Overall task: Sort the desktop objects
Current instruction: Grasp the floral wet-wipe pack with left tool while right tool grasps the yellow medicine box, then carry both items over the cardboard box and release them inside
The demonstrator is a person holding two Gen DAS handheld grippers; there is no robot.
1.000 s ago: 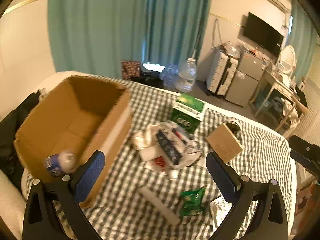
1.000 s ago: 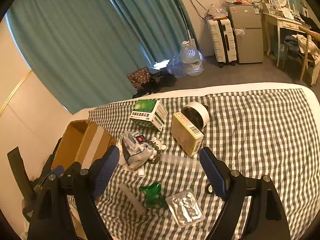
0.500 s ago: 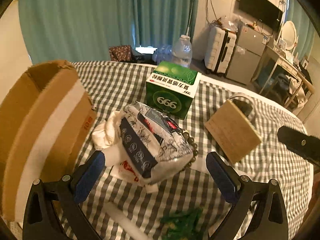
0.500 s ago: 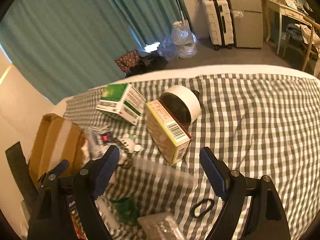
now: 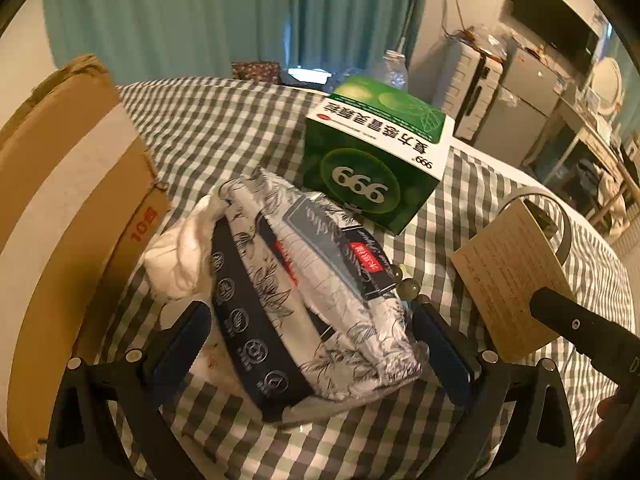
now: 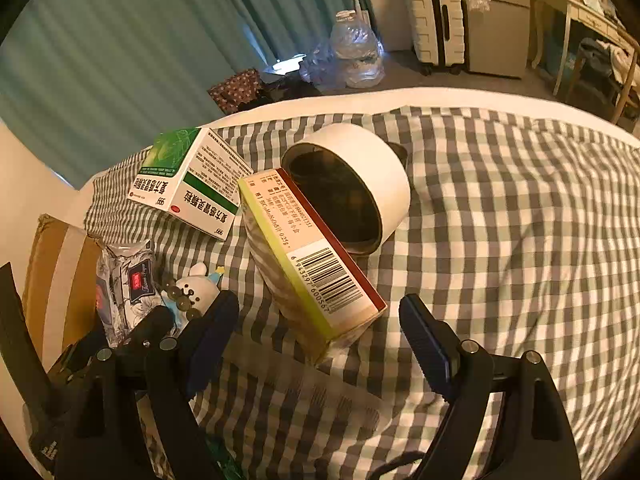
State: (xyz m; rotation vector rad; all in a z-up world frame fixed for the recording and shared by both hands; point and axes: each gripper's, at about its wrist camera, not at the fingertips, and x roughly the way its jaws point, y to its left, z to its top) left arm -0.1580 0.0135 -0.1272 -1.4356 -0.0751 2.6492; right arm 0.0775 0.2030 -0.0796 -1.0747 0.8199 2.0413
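Tissue pack sits between the spread left gripper; only the spread right gripper sees the yellow box's barcode.

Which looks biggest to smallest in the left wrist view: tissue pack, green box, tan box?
1. Tissue pack, though it sits nearest the camera, which inflates it.
2. Green box.
3. Tan box, close to the green box in apparent size, so that order is unsure.
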